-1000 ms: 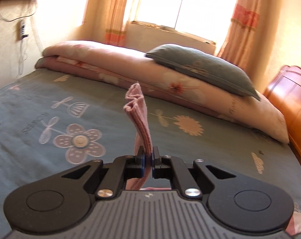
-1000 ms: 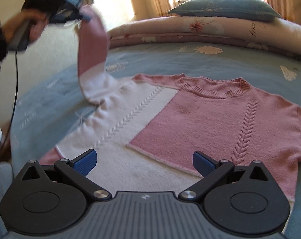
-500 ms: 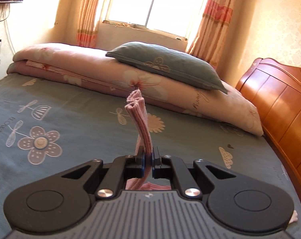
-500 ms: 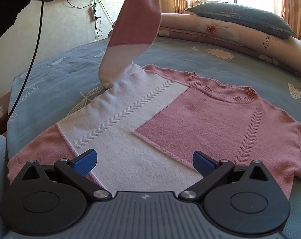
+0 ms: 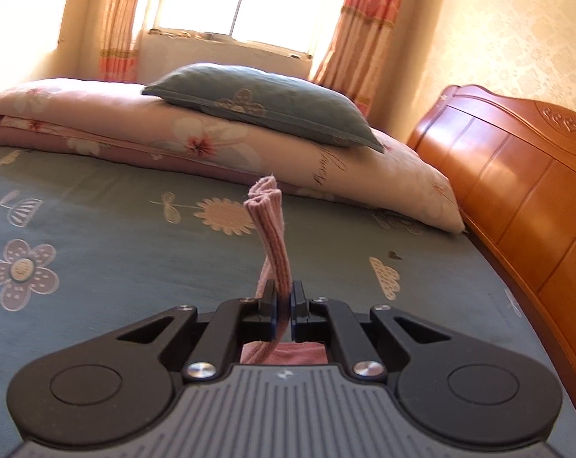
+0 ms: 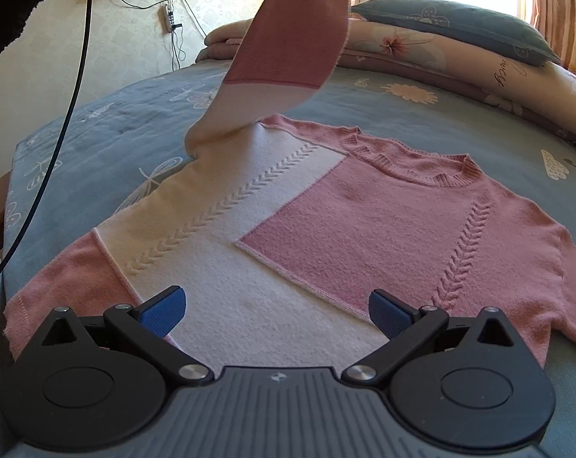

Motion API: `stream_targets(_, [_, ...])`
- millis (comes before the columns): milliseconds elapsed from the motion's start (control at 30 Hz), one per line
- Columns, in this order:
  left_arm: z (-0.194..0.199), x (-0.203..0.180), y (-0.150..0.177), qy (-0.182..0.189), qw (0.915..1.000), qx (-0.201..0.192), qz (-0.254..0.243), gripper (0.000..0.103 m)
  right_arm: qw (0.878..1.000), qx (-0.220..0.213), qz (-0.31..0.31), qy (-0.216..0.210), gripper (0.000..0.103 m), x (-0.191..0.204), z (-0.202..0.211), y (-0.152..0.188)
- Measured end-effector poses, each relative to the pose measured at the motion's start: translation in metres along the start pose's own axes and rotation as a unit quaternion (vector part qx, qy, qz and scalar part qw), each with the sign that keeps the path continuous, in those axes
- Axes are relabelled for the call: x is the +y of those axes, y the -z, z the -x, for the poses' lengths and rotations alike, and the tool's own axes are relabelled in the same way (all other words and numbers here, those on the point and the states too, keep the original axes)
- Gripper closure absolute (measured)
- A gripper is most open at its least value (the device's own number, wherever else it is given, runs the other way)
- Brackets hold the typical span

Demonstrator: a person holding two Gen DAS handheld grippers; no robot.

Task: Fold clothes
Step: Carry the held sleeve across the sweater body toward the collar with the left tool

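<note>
The left gripper (image 5: 283,305), jaws pinching the ribbed cuff (image 5: 267,206), has carried the sleeve (image 6: 288,38) up off the bed (image 5: 116,252) and inward. A second ago the sleeve hung beside the sweater's left shoulder; now it arches over the white panel, so the first fold looks to be under way but not yet laid down. The sweater (image 6: 364,229) lies flat, face up, near the bed's front edge, collar toward the pillow (image 6: 452,23). The right gripper (image 6: 276,315) hovers spread wide above the hem, holding nothing.
</note>
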State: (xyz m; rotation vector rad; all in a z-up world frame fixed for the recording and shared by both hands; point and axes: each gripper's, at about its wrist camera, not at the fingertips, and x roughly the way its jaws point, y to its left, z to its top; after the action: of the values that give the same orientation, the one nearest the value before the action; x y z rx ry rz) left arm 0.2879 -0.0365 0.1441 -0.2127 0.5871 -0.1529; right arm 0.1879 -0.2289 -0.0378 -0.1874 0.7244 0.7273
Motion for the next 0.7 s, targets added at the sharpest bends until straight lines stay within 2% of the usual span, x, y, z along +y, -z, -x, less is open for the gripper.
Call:
stream_targets(433, [-0.06, -0.023, 0.047, 0.027, 0.9973, 0.068, -0.01, 0.099, 0.999, 0.013, -0.024, 0.016, 0.0, -0.017, -0.004, 0.004])
stream_targets(700, [-0.07, -0.04, 0.05, 0.048, 0.9973, 0.05, -0.023, 0.099, 0.999, 0.018, -0.033, 0.021, 0.0, -0.022, -0.007, 0.004])
